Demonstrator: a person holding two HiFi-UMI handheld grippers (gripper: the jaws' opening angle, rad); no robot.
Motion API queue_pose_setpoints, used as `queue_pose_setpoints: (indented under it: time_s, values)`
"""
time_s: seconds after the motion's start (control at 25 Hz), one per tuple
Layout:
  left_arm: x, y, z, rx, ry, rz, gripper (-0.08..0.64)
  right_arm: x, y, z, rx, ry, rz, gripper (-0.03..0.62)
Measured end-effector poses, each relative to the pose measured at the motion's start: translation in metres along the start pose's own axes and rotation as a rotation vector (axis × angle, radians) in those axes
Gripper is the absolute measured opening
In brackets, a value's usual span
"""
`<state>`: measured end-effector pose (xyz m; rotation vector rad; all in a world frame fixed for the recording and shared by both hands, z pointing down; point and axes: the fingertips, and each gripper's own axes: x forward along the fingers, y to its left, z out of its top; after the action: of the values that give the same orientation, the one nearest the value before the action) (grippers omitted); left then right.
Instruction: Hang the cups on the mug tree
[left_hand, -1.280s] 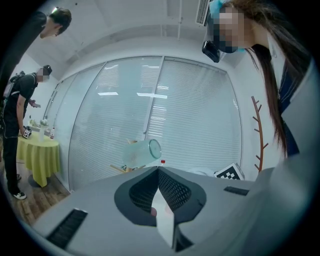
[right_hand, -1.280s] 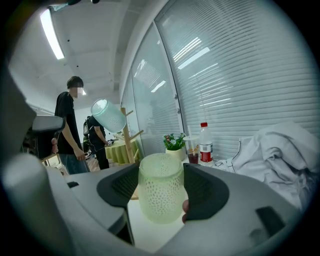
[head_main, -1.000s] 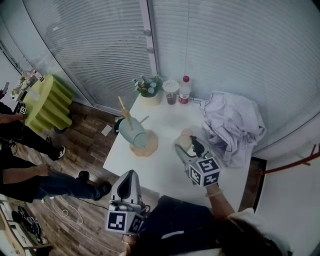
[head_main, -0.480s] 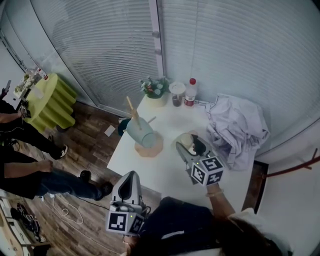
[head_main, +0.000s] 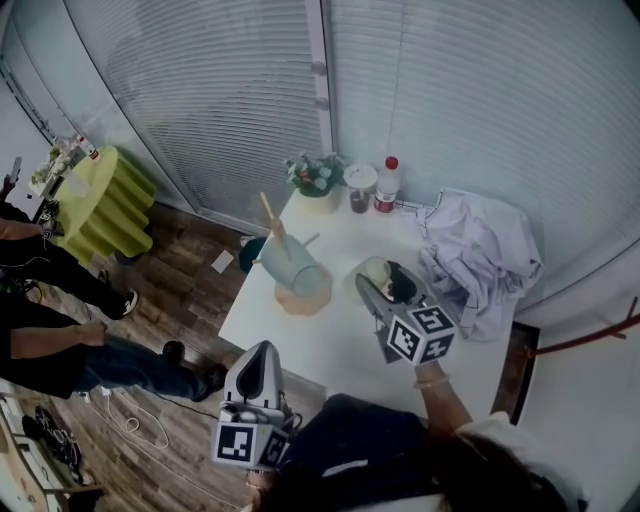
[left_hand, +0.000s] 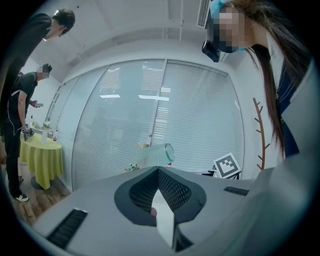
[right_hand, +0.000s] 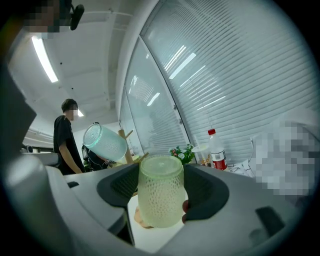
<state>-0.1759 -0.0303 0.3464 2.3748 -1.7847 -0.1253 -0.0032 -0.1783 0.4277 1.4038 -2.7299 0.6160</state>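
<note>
The right tool (right_hand: 161, 172) is clamped on a pale green dimpled cup (right_hand: 160, 200), its jaws pressing the cup's sides at about mid-height. From above, this cup sits just right of the middle of the frame, held over the white worktop (head_main: 330, 335) and not resting on it.

I'd judge the cup light and rigid. It is translucent, either glass or hard plastic, so treat it as breakable. The dimpled wall should give the pads some bite, though a round body can twist if squeezed off-centre. Round the belly, as it is held now, looks the sensible place to grip. I see no handle on it, and I can't say for sure which end is the mouth.

The mug tree (head_main: 272, 218) stands toward the left of the worktop, on a round wooden base (head_main: 318, 302). A blue-green cup (head_main: 296, 270) already hangs tilted on one of its pegs. In the right gripper view that hung cup shows at the upper left of the held one, near it but clearly apart. A bare peg (head_main: 311, 239) pokes out between them. Sliding the held cup onto it would probably need a tilt.

The left tool (left_hand: 158, 172) has its jaws shut together with nothing between them. It hangs low in the head view, left of centre, well off the worktop's near edge.
</note>
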Motion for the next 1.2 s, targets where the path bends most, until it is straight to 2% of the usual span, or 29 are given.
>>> queue_pose_setpoints:
  time_s: [0.92, 1.2]
  values:
    - [0.006, 0.021, -0.001, -0.007, -0.007, 0.005, -0.003, 0.023, -0.002, 0.027, 0.125, -0.088, 0.029, 0.282]
    - [0.01, 0.022, 0.002, 0.013, -0.016, -0.01, -0.003, 0.032, -0.003, 0.037, 0.163, -0.12, 0.045, 0.281]
